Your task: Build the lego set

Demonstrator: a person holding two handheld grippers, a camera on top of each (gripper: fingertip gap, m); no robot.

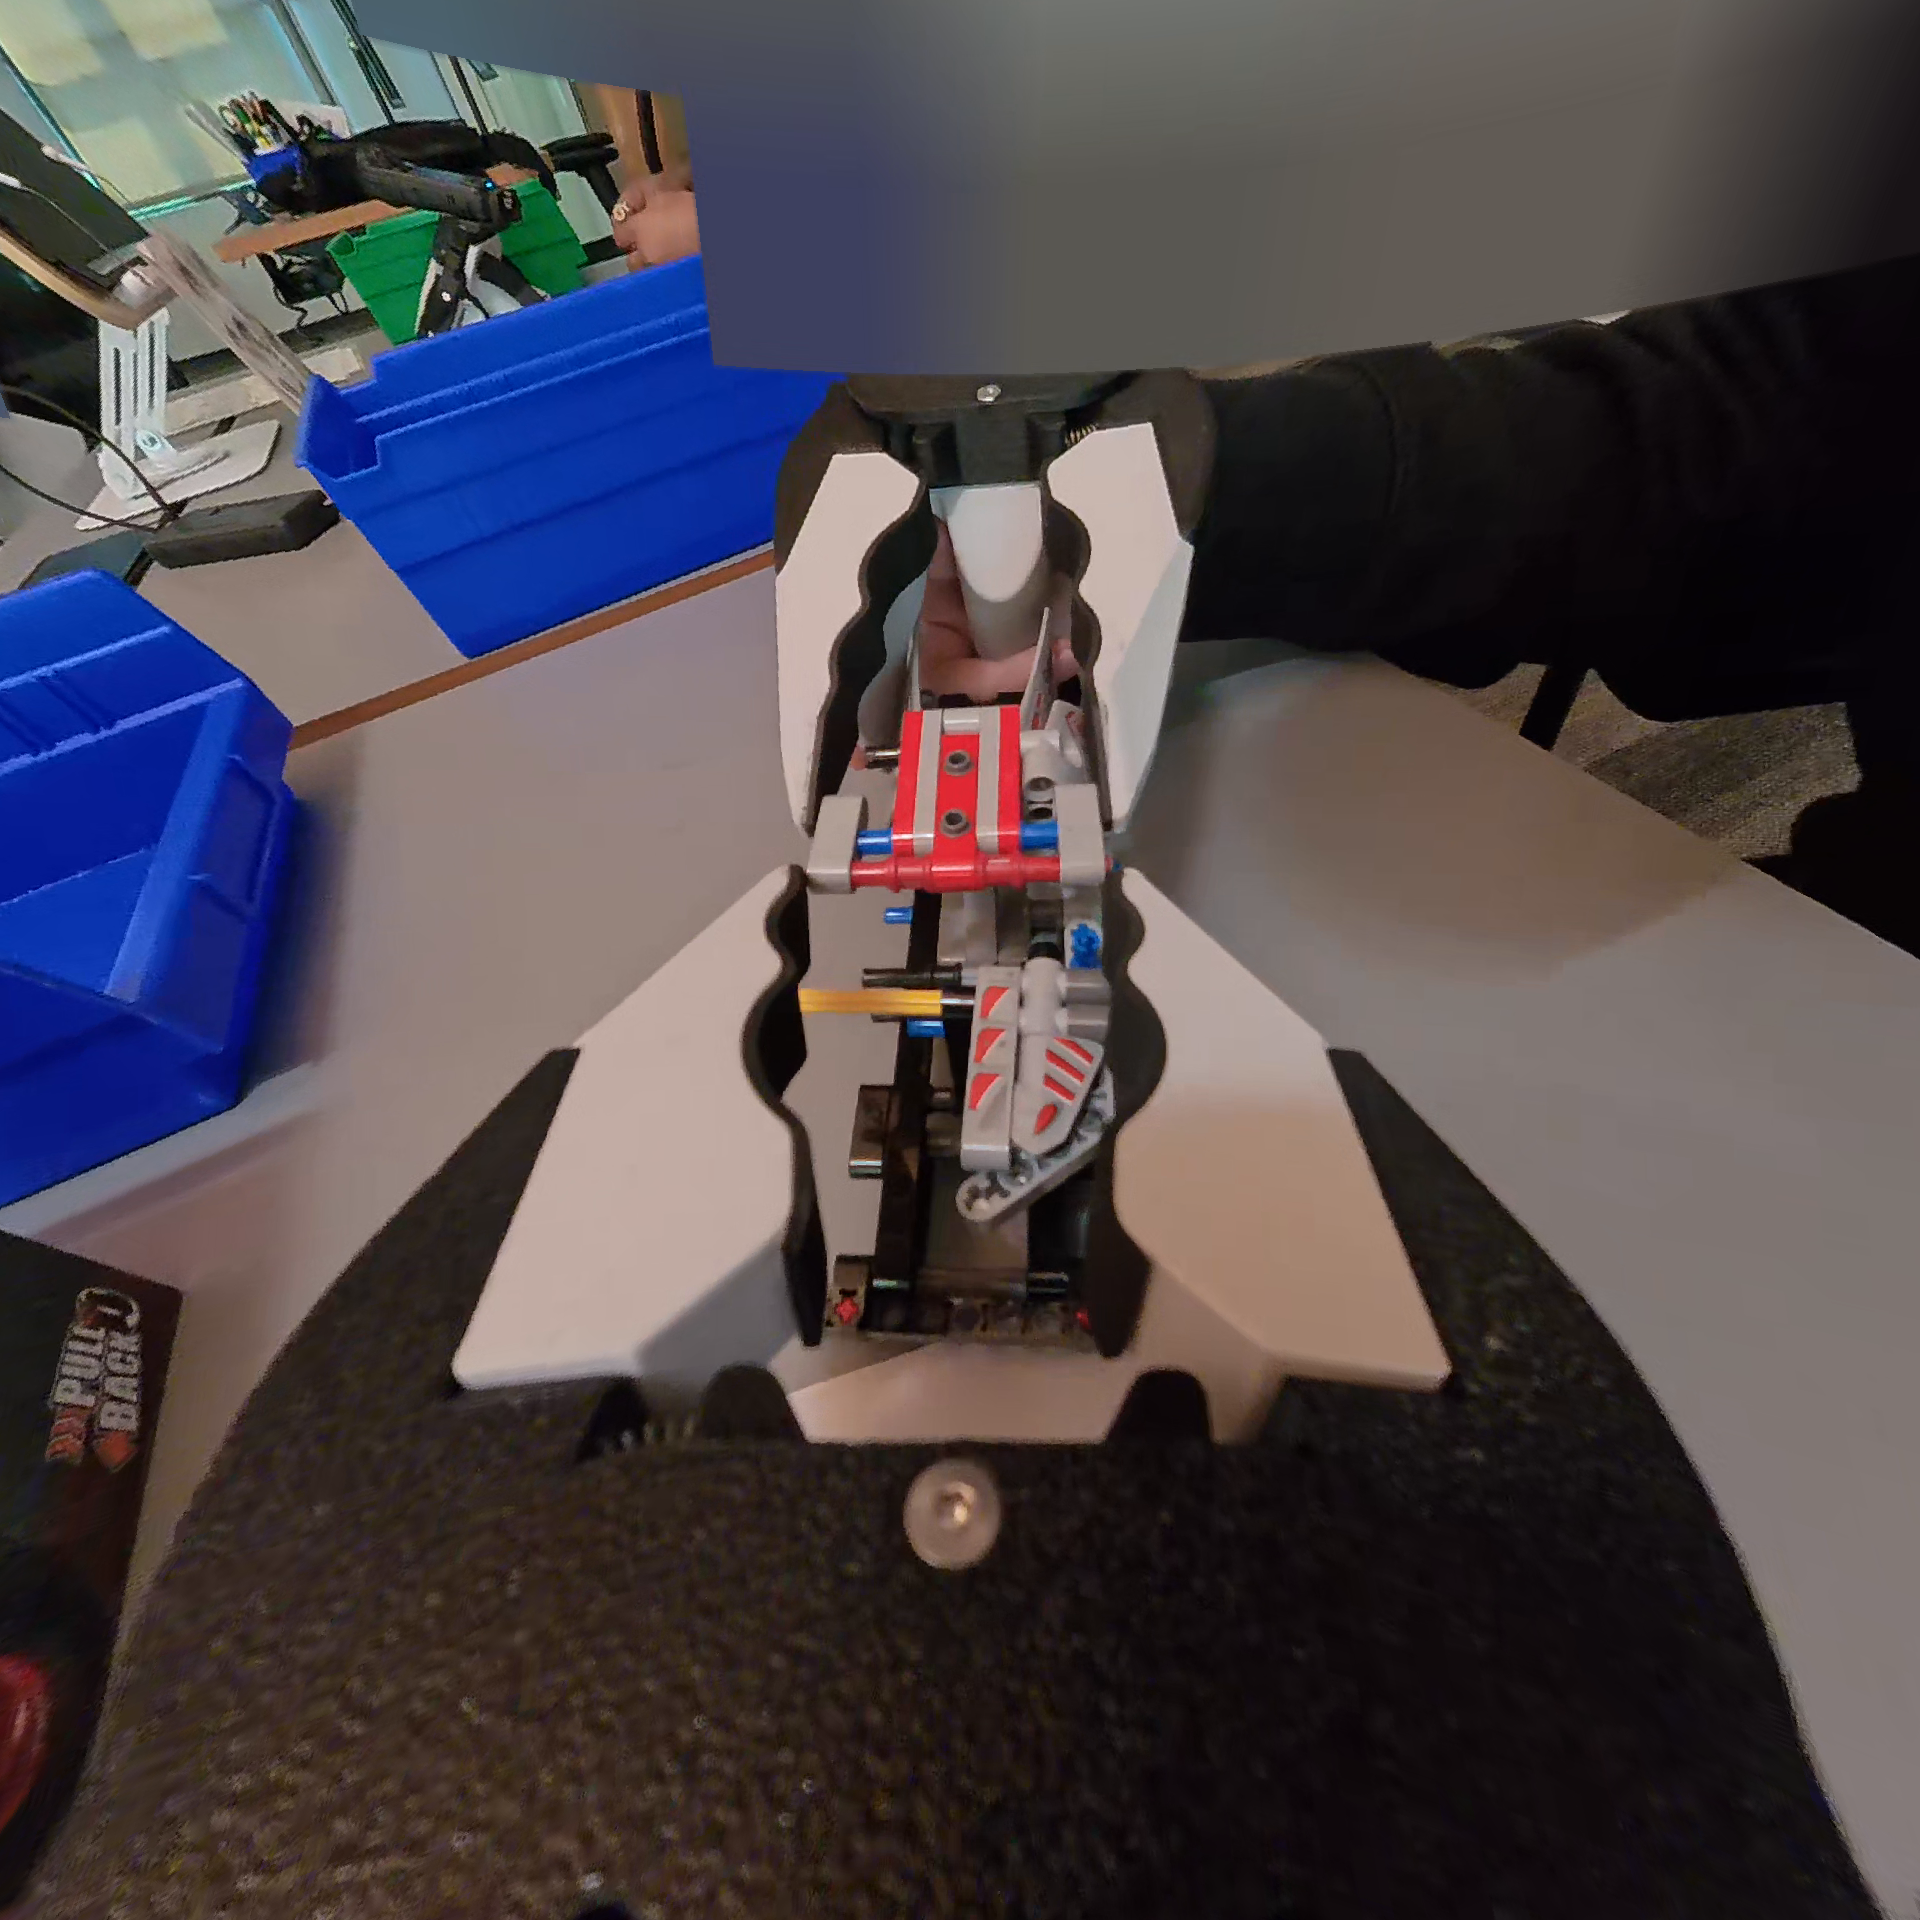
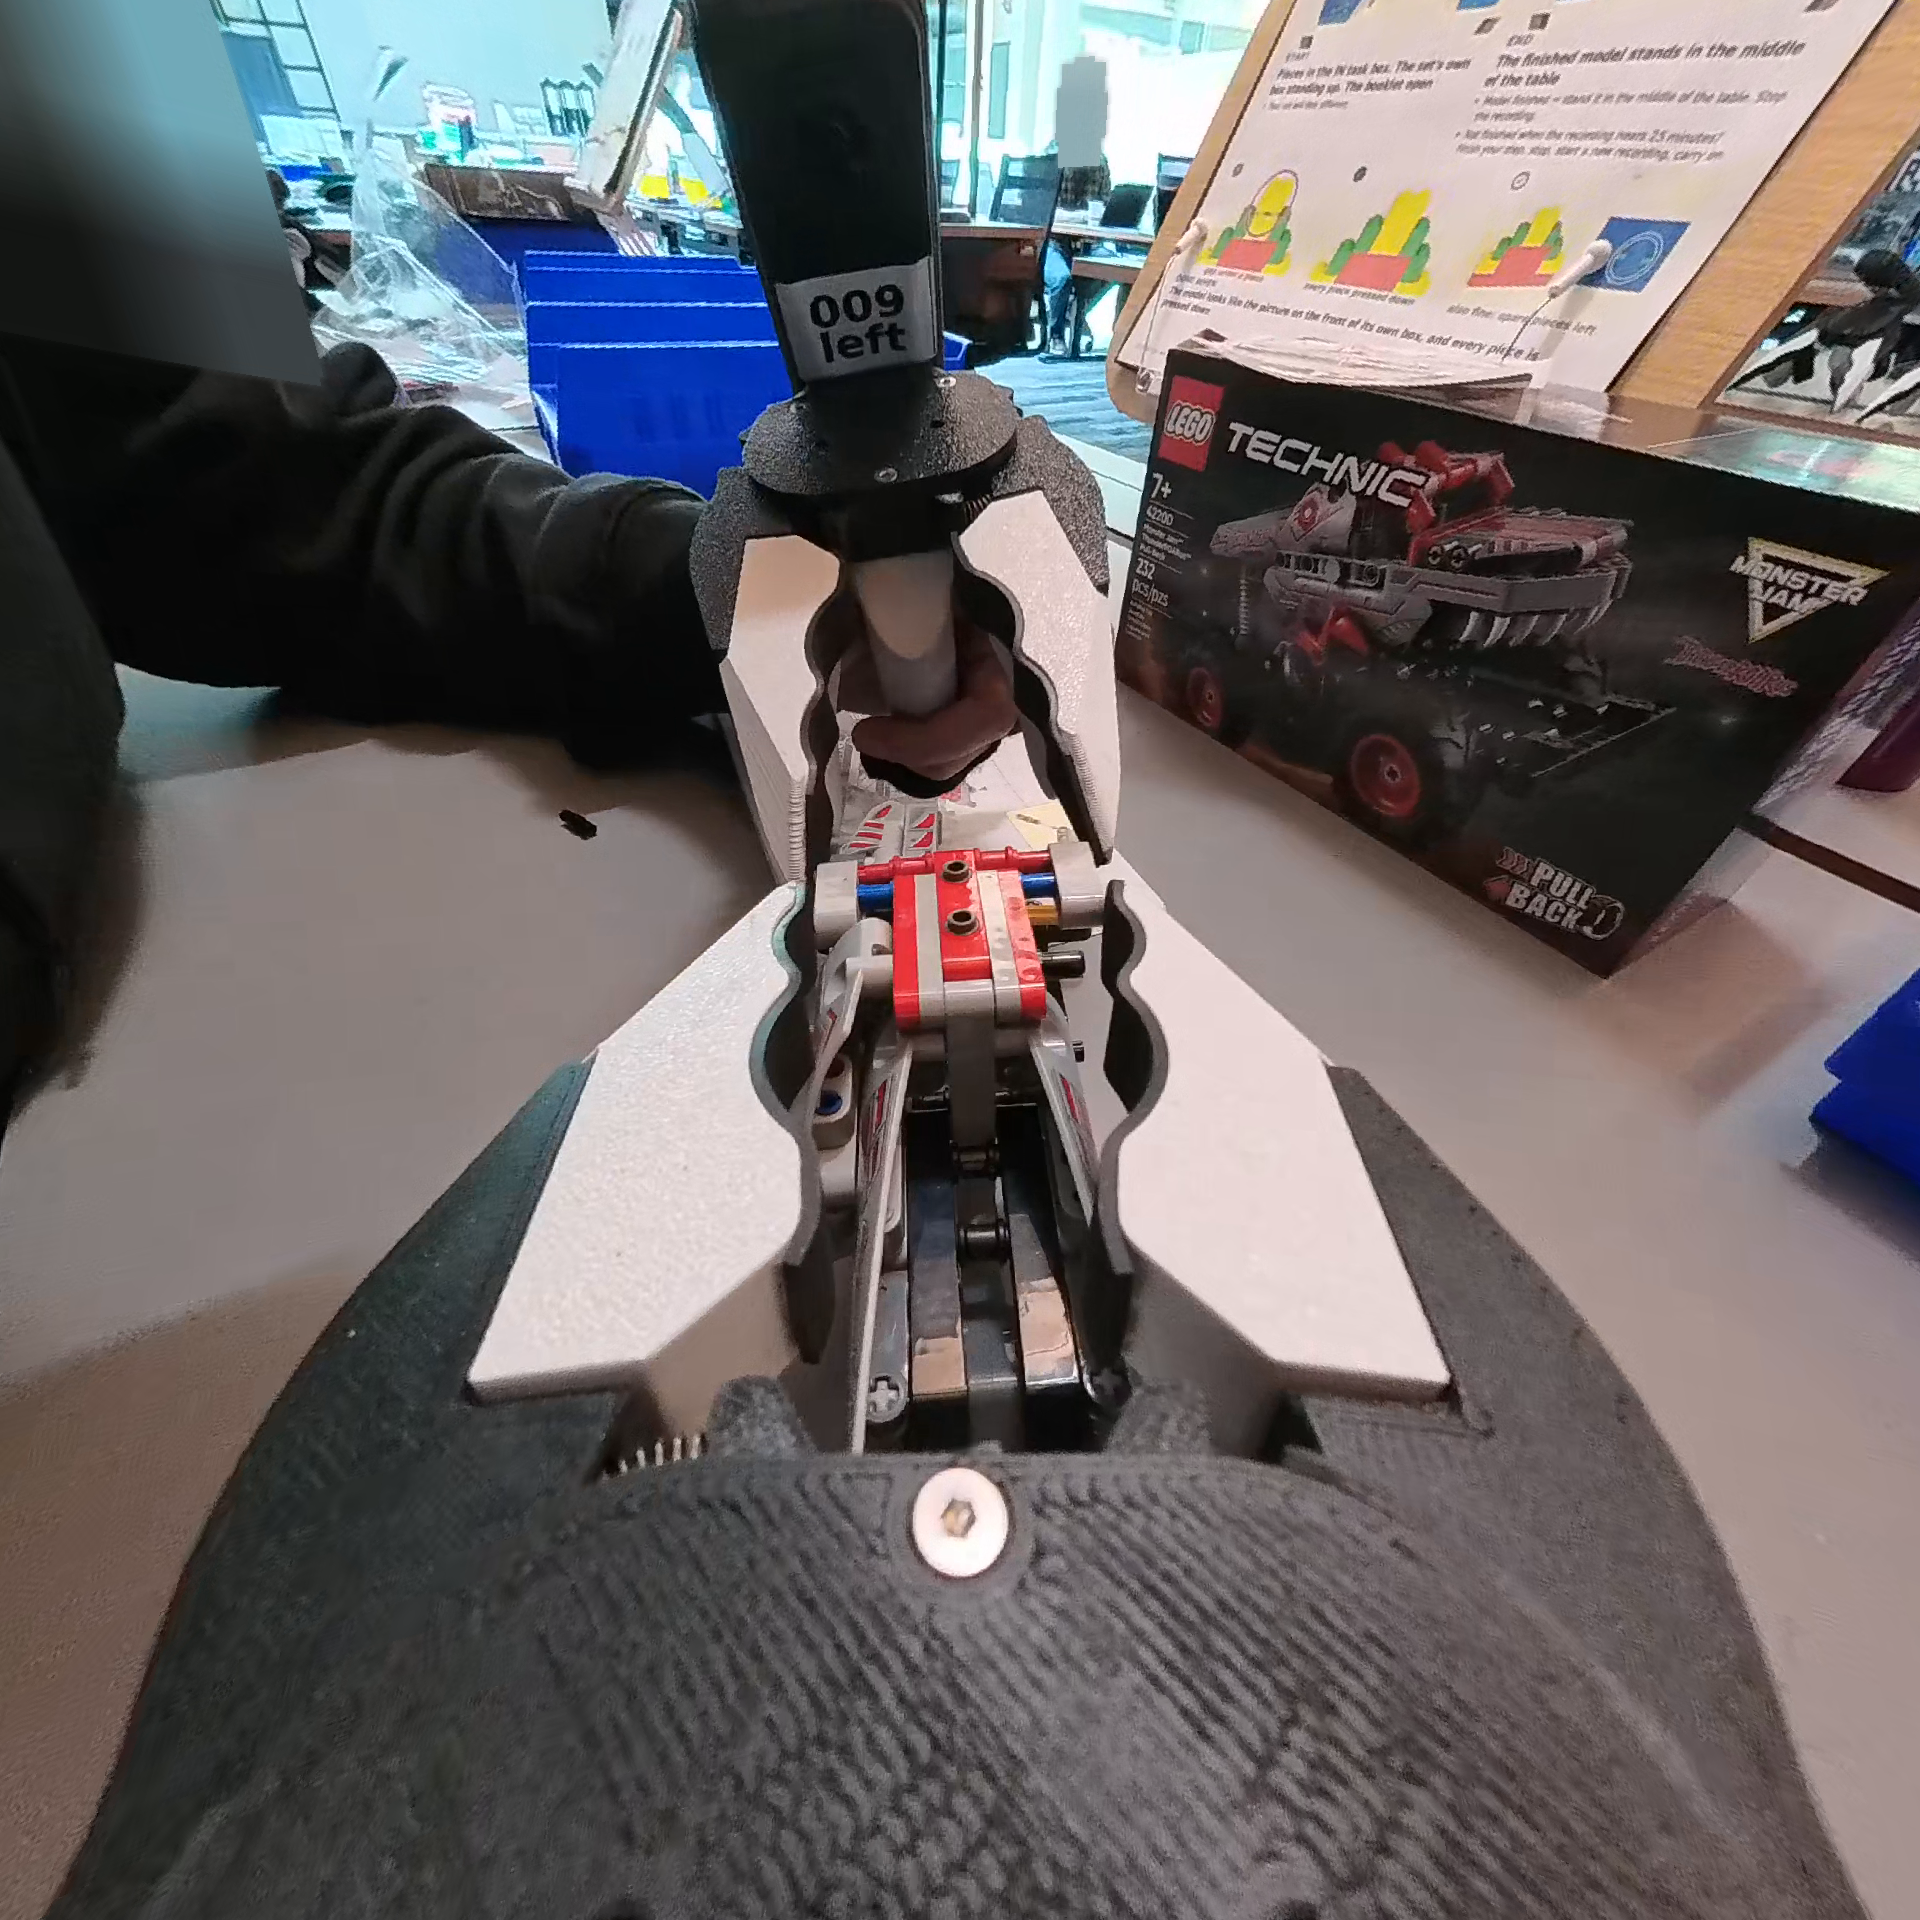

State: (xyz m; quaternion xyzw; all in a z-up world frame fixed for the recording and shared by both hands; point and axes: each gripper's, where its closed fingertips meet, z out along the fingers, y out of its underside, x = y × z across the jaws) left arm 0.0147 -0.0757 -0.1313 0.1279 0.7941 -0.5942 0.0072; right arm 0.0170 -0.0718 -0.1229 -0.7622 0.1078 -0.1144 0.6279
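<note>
Judging from both wrist views, the build is partway done: one half-built lego model [image 1: 961, 997], a long black frame with grey panels and a red-and-grey block at one end, hangs above the grey bench [image 1: 1455, 935], with no wheels visible on it, unlike the truck on the one set box [image 2: 1455, 644]. Two tools meet nose to nose: the left tool [image 1: 951, 894] and the right tool [image 2: 961, 894] each have their two fingers closed against the model's sides. Two blue bins [image 1: 561, 436] stand on the bench beyond.
</note>
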